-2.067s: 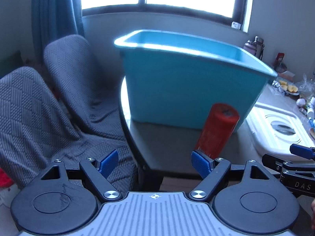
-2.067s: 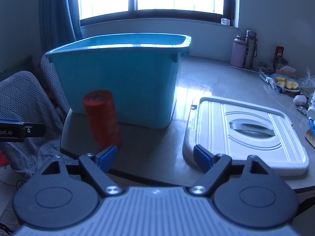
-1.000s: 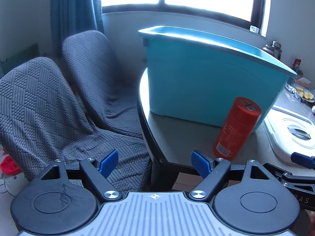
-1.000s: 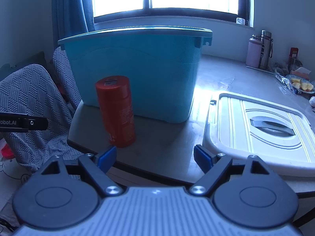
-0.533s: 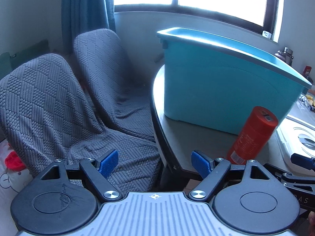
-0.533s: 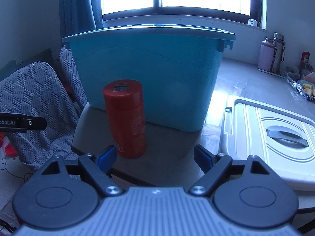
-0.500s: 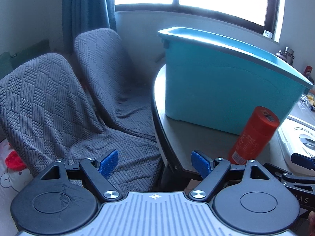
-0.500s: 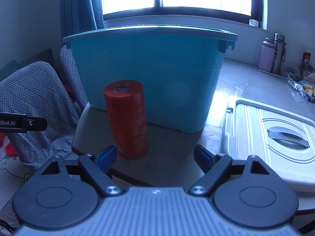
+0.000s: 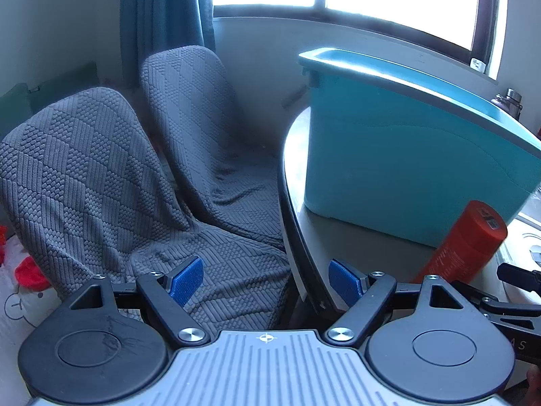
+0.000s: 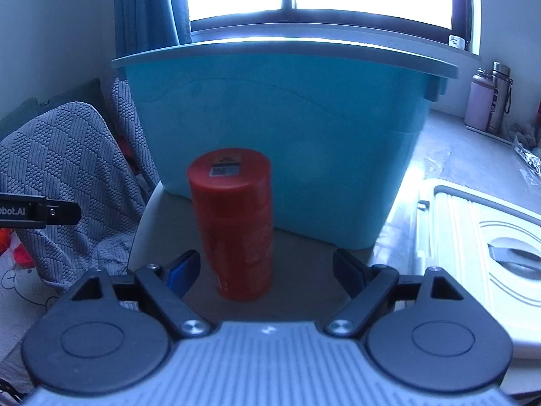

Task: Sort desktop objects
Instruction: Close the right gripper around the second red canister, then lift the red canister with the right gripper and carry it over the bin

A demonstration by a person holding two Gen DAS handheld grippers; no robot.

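Lining up on the red canister (image 10: 233, 223) standing on the table (image 10: 304, 270) right by the teal bin (image 10: 287, 135), the right tongs (image 10: 265, 270) were spread wide to straddle it, while the left tongs (image 9: 267, 279) hung wide, empty, off the table's edge.

Left of the right gripper's fingers, the left gripper (image 10: 50, 212) reads "bot.AI"; the red canister's (image 10: 233, 223) label is illegible.

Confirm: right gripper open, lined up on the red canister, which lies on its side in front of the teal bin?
Not quite. The red canister stands upright, as the right wrist view shows. The rest holds: the right gripper is open and lined up on it, in front of the teal bin.
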